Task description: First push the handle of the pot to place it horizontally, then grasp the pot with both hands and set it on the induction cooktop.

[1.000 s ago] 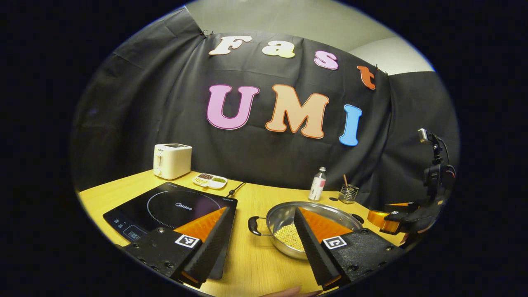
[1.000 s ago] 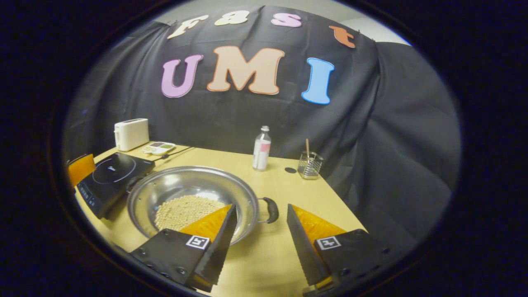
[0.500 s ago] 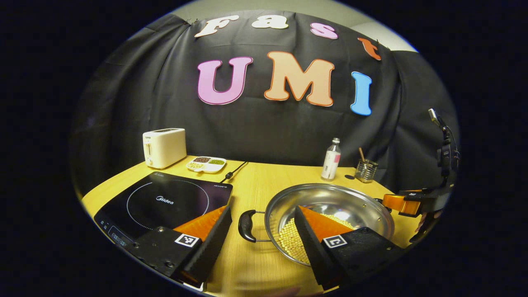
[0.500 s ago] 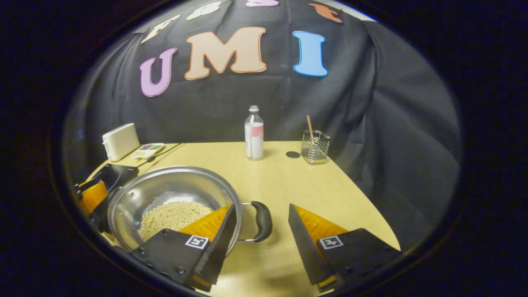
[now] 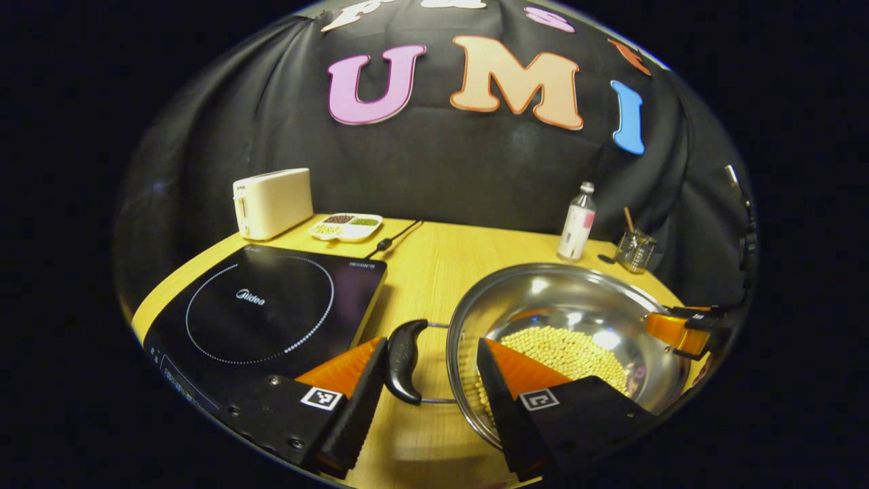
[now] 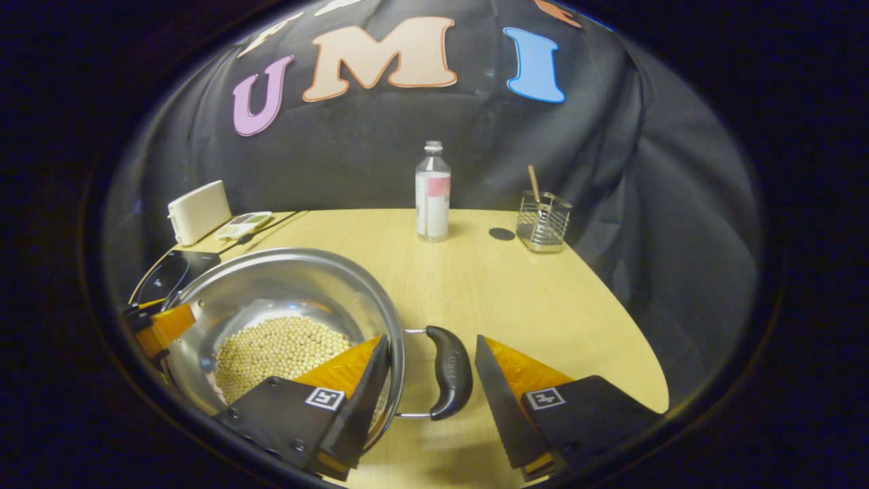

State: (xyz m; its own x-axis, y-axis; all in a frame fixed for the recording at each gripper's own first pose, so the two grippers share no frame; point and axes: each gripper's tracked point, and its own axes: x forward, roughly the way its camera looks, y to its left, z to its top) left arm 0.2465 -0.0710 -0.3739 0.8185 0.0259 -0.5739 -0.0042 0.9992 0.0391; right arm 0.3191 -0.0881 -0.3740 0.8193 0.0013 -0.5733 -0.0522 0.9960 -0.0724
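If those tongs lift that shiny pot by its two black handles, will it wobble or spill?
The pot looks rigid steel, so it probably won't flex. The beans lie loose and would likely slide if it tilts. Its handle is narrow and glossy, so it might slip.

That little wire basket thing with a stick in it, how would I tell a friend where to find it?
Start at the wooden table and look to its far right corner by the black cloth wall. There, right of the clear bottle, stands the wire basket. It alone is see-through mesh, with a wooden stick poking up.
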